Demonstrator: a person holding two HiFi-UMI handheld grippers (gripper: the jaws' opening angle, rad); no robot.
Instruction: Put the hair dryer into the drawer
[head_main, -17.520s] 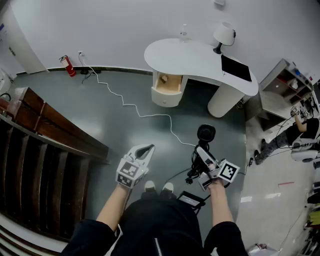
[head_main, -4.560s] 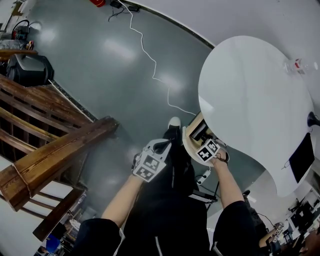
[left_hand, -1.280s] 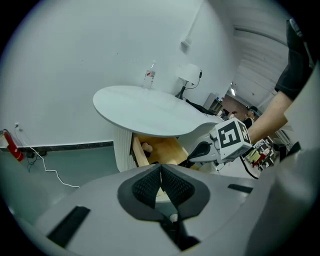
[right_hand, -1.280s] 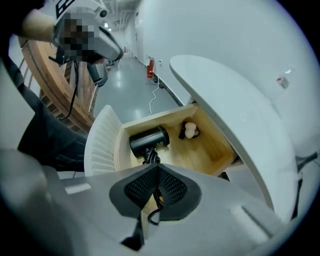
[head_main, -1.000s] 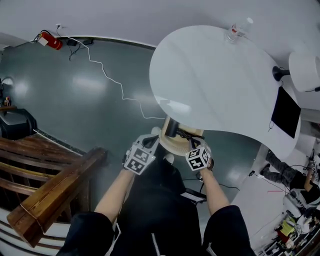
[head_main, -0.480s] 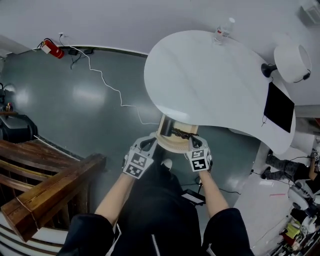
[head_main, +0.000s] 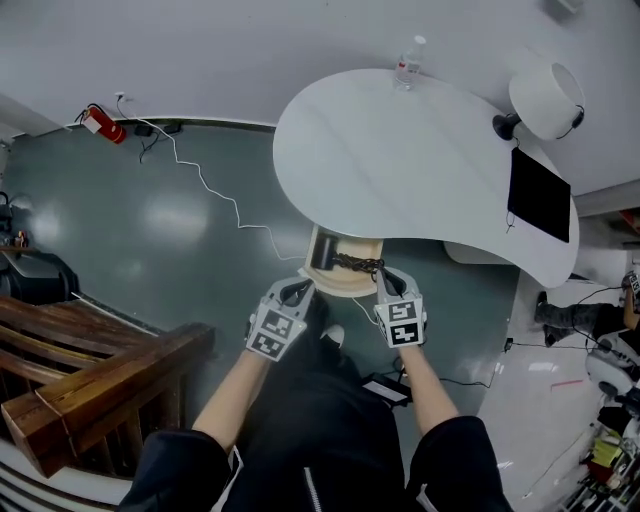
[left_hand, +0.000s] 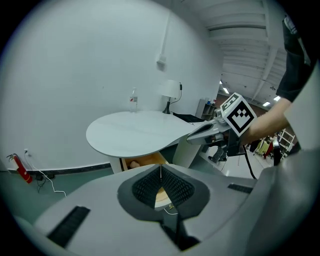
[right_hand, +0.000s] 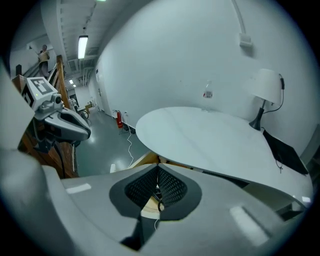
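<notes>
The black hair dryer (head_main: 322, 252) lies in the open wooden drawer (head_main: 340, 283) under the white desk (head_main: 400, 160), its dark cord (head_main: 358, 264) coiled beside it. My left gripper (head_main: 303, 287) hangs shut and empty above the drawer's front left edge. My right gripper (head_main: 385, 280) is shut and empty over the front right edge. In the left gripper view the shut pads (left_hand: 172, 187) frame a bit of the drawer (left_hand: 142, 162), and the right gripper (left_hand: 202, 134) shows at the right. The right gripper view shows the cord (right_hand: 159, 200) past its own shut pads (right_hand: 170, 187).
A water bottle (head_main: 408, 50), a white lamp (head_main: 545, 95) and a black tablet (head_main: 540, 205) rest on the desk. A white cable (head_main: 220, 185) runs across the grey floor to a fire extinguisher (head_main: 98, 122). A wooden stair rail (head_main: 90, 390) stands at the left.
Both grippers have lifted up and away from the drawer's front edge. The hair dryer and cord stay in the drawer. Both stay shut.
</notes>
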